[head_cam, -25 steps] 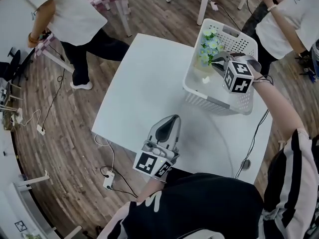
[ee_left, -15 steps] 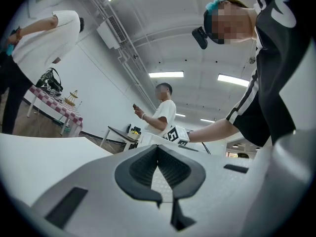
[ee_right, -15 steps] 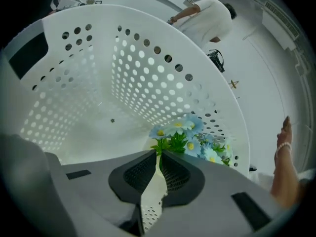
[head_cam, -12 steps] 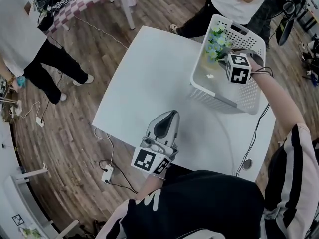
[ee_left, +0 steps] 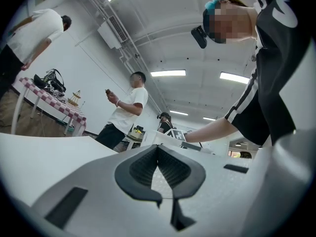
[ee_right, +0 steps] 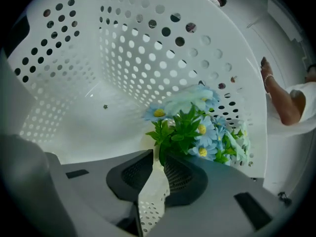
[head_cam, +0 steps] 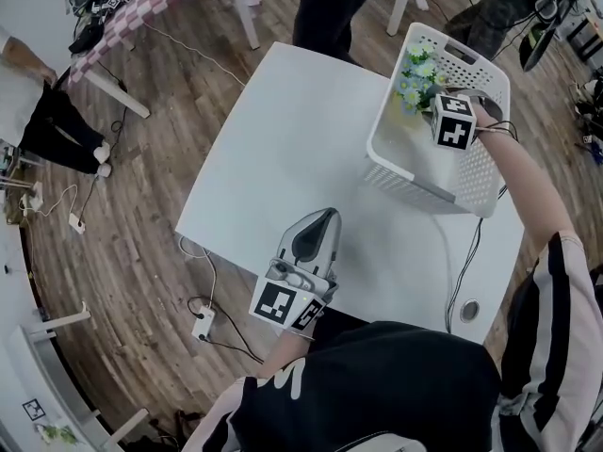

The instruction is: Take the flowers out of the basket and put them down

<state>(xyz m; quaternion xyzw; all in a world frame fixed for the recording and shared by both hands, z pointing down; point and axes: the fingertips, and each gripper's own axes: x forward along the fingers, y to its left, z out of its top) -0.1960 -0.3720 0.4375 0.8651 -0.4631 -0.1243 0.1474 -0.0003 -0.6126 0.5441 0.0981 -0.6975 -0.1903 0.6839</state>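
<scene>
Pointing down into the white basket (head_cam: 424,182), the right gripper (ee_right: 158,156), jaws just opening, loosely straddles the stem of the blue flowers (ee_right: 197,127)

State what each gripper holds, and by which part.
Nothing. The right gripper has just been opening, jaws apart at the flowers; the left gripper is shut, empty.

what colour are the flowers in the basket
Flowers: pale blue petals, yellow centres; best in the right gripper view.
</scene>
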